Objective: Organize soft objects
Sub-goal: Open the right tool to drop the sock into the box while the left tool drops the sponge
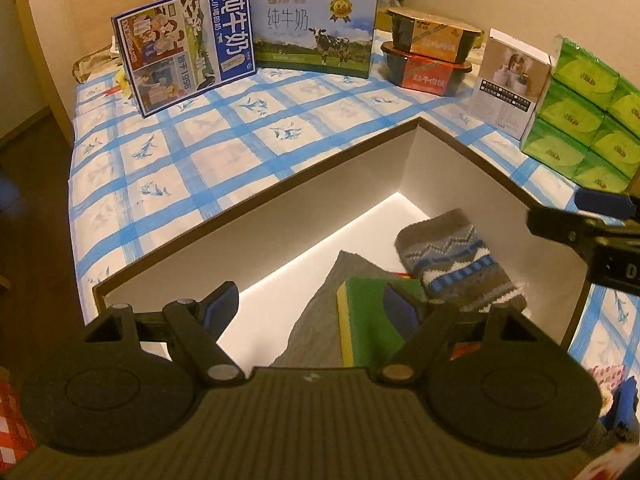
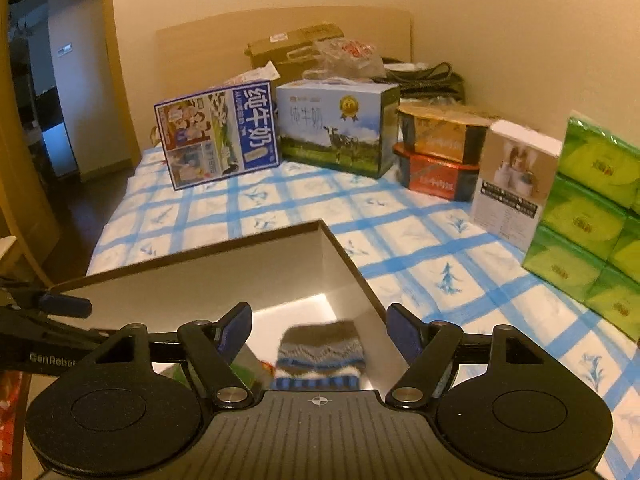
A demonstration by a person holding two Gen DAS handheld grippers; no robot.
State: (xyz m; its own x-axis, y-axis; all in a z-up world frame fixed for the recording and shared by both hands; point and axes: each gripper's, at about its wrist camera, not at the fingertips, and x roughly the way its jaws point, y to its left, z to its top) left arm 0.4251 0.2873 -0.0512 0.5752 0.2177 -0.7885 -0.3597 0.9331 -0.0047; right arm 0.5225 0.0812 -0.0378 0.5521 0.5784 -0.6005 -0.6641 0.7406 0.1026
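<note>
An open box with white walls and a dark rim [image 1: 280,188] [image 2: 200,252] rests on the bed. Inside it lie a brown, grey and blue patterned sock [image 1: 456,264] [image 2: 320,352], a grey cloth [image 1: 316,320] and a green and yellow sponge [image 1: 368,320]. My left gripper [image 1: 312,304] hangs open over the cloth and sponge, holding nothing. My right gripper [image 2: 320,320] stands open just above the sock, its pads clear of it. One of the right gripper's fingers [image 1: 560,228] shows over the box's right wall.
A blue-checked sheet [image 1: 200,152] covers the bed. Behind the box stand two milk cartons [image 1: 188,48] [image 1: 316,32], two stacked food bowls [image 1: 432,56], a white carton [image 1: 508,84] and a stack of green tissue packs [image 1: 584,112]. The floor drops off at left.
</note>
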